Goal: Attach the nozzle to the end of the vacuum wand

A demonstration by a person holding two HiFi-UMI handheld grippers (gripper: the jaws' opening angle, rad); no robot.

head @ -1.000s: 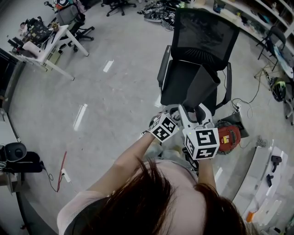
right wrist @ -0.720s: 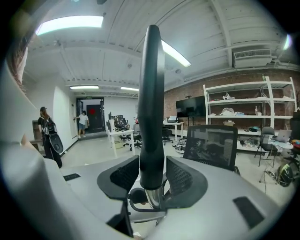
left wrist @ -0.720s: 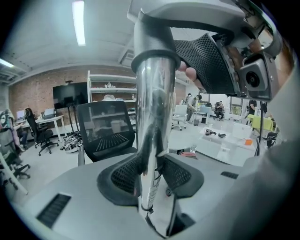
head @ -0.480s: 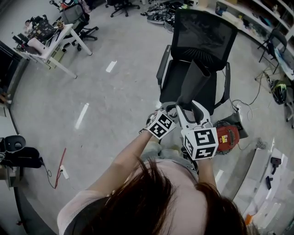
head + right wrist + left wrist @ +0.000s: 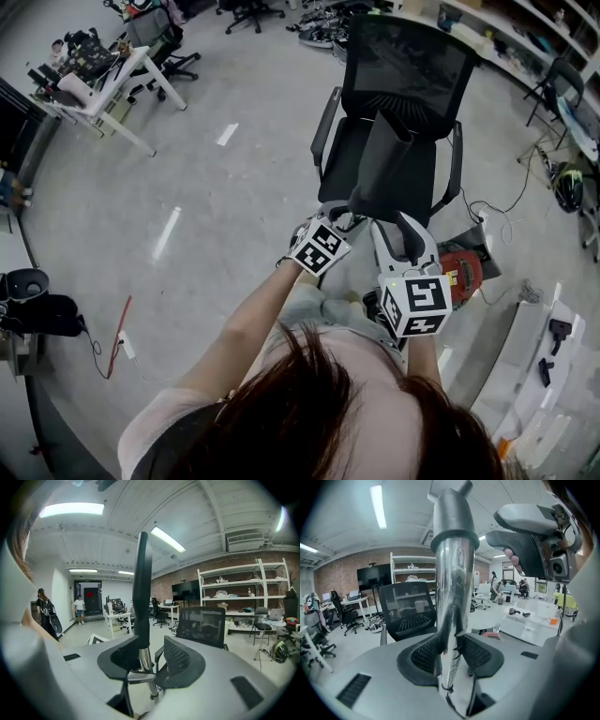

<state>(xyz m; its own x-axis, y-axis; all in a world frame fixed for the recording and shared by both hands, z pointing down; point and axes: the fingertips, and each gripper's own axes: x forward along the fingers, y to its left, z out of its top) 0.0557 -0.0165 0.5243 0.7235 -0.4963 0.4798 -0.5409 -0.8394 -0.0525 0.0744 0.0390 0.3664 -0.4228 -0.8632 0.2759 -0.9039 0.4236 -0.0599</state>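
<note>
**A:** Where's the nozzle, and what have you got it with?

**B:** It's up in the air in front of me, over the floor, with nothing under it. The nozzle (image 5: 389, 164) is a dark flat wedge, broad side to my head camera. It sits on top of the wand (image 5: 451, 616), a shiny metal tube. My left claw (image 5: 452, 652) is clamped on that tube, both pads against it. My right claw (image 5: 151, 657) is drawn in narrow round the foot of the nozzle, just where dark plastic meets metal. I read that as a grip, though one pad shows a sliver of gap.

**A:** How will it handle?

**B:** Light and stiff, I'd judge: hollow plastic on a thin tube. The metal looks polished, so it may slip or turn in the pads if I push hard. I'd hold low on the nozzle's neck, not on the thin wedge, and close under the joint on the tube. That way the push runs straight along it. Whether the joint is fully home I can't tell.

**A:** And around you?

**B:** A black mesh office chair (image 5: 408, 56) stands just beyond the nozzle on a smooth grey floor (image 5: 216, 206). A red machine (image 5: 466, 275) sits on the floor near my right side. Further off there's a cluttered bench (image 5: 120, 80), and shelves (image 5: 234, 573) against a brick wall.
</note>
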